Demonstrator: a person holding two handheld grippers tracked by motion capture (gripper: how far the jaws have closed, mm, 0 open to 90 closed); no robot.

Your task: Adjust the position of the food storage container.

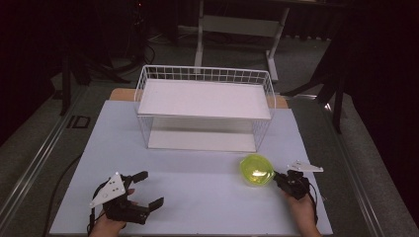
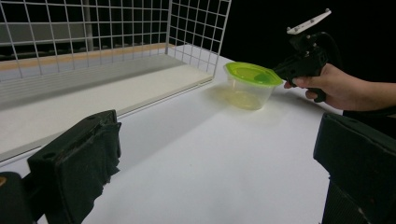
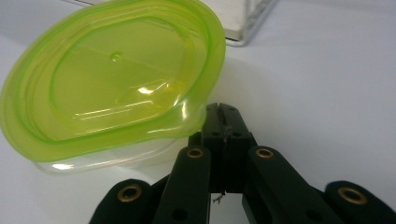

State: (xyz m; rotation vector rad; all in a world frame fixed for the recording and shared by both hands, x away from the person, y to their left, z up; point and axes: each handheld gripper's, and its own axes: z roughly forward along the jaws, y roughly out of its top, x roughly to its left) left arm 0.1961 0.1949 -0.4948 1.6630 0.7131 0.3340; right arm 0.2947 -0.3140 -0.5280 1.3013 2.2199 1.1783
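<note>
1. We've got the right gripper (image 3: 223, 119) clamped shut, seemingly pinching the tub's (image 1: 256, 169) lid edge at its 4 o'clock.
2. Left gripper (image 1: 150, 188) waits open.
3. Tub on the table before the rack (image 1: 205, 74); shelving remains.

Tabletop (image 1: 197, 187): white, flat, on a tan base showing at its far corners. On it: white wire rack (image 1: 205, 106) at far centre, resting directly; lidded green tub (image 1: 256, 170) near right, just before the rack.
</note>
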